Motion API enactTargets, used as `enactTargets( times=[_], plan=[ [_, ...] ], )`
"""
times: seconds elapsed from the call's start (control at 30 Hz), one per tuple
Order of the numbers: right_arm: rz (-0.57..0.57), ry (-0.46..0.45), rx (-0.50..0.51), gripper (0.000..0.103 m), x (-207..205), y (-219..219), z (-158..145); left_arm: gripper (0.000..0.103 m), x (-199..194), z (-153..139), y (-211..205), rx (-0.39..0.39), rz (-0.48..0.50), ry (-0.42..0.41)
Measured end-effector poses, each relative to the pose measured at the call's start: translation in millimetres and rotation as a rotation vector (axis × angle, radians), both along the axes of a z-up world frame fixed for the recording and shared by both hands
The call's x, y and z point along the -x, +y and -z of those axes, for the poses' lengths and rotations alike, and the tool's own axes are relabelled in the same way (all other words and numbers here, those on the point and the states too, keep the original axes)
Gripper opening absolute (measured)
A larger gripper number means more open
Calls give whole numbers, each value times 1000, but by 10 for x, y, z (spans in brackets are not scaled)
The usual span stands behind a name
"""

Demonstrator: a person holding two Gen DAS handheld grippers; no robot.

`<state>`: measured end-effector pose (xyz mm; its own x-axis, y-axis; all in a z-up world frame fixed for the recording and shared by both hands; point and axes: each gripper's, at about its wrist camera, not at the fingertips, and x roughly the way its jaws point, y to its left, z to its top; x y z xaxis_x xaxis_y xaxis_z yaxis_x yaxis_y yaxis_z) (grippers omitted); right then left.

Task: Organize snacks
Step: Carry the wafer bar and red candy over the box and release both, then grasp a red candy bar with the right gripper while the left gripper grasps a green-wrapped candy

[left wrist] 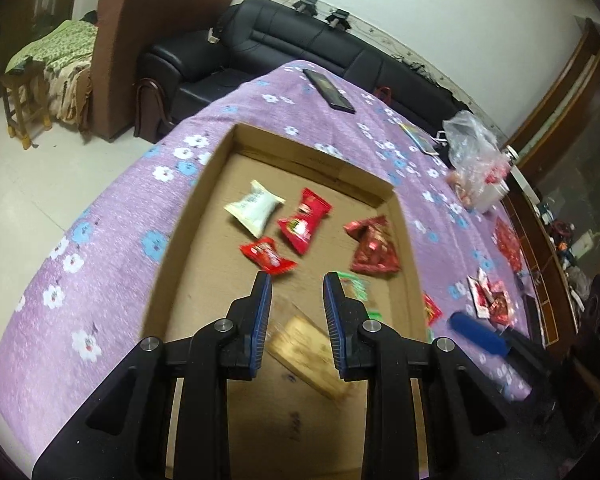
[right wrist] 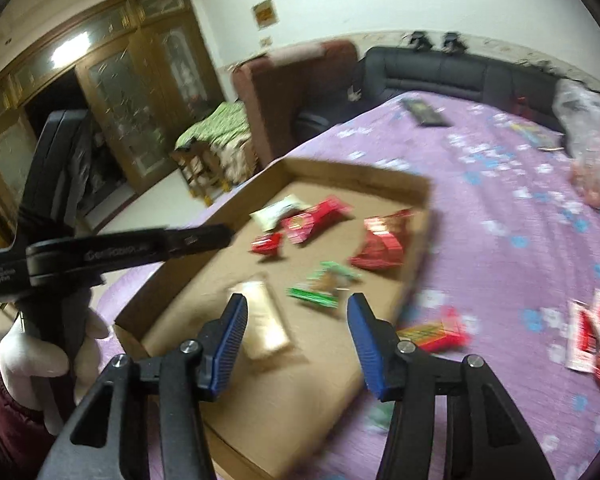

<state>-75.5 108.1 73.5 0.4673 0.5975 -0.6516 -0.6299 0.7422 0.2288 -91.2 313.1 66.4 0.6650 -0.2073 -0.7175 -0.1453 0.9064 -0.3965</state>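
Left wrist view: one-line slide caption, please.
Left gripper, jaws open and empty, over cardboard box holding snack packets on the floral purple tablecloth.

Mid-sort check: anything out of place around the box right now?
Yes. Several snack packets still lie on the purple cloth outside the cardboard box: a red-and-yellow packet just past its right wall and a red-and-white pile farther right. Six packets sit loose inside. Both hand-held grippers, left and right, are open and empty.

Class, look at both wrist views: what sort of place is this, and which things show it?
Probably a home living room: a black leather sofa against the wall, a brown armchair, and glass-fronted wooden doors.
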Motion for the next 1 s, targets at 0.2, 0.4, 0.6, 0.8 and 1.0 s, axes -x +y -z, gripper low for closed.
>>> enactTargets(
  times=[0.2,0.4,0.6,0.8,1.0],
  plan=[
    [184,47,24,55,-223,-735,135,25,128,0,-301,40,53,-14],
    [218,95,30,55,-381,-812,296,25,138,23,-670,24,130,12],
    [218,88,64,55,-570,-500,388,25,223,-20,-824,-1,151,12],
    [161,89,172,40,-516,-387,551,25,309,-71,-891,-15,171,4],
    [172,99,203,38,-188,-823,535,25,296,-42,-1021,-4,207,4]
  ],
)
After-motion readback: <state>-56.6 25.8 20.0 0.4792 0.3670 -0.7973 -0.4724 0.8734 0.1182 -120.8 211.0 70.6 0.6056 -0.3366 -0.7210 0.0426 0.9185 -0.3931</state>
